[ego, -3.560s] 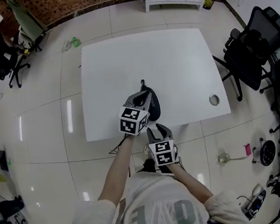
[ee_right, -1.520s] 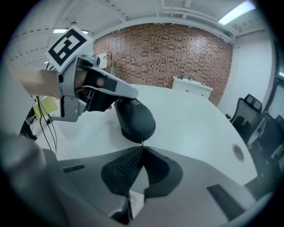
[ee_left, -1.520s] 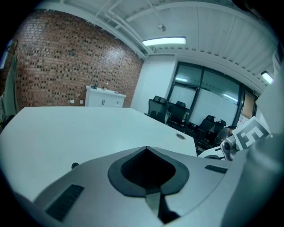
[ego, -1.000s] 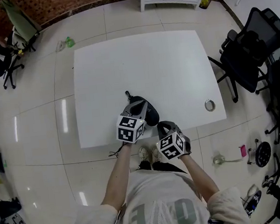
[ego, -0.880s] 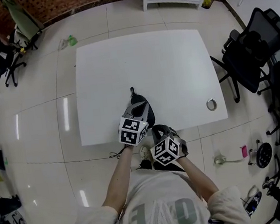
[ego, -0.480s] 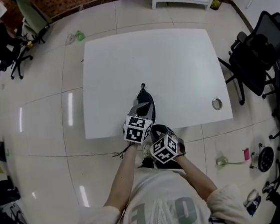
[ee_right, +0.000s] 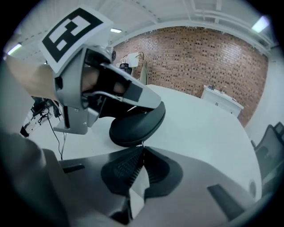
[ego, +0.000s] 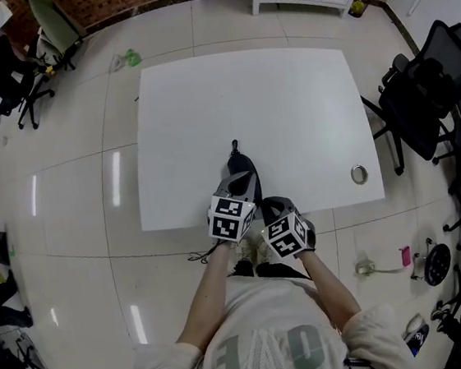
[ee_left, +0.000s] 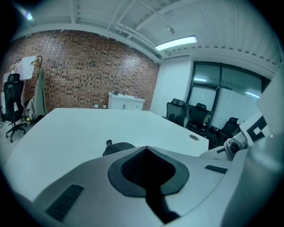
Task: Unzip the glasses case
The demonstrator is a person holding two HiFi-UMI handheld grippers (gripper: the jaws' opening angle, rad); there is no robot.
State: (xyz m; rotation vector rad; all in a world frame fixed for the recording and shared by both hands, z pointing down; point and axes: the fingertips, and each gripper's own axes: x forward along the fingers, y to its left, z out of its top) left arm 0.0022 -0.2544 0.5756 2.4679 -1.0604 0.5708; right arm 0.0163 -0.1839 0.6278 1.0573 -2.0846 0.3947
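Jaws of the right gripper point(ee_right: 143, 150) are pressing tight together, tips sitting right at the near edge of the glasses case point(ee_right: 135, 126). This gripper is sitting further from the left gripper point(ee_left: 145, 149) than a moment ago. The left one is closed too, resting on top of the case, which is lying on the white table point(ego: 245, 95) just ahead.

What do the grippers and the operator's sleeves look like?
Both the left gripper and right gripper are grey moulded shells with dark ribbed pads, each carrying a white cube of black square markers. Short pale beige T-shirt sleeves; forearms bare.
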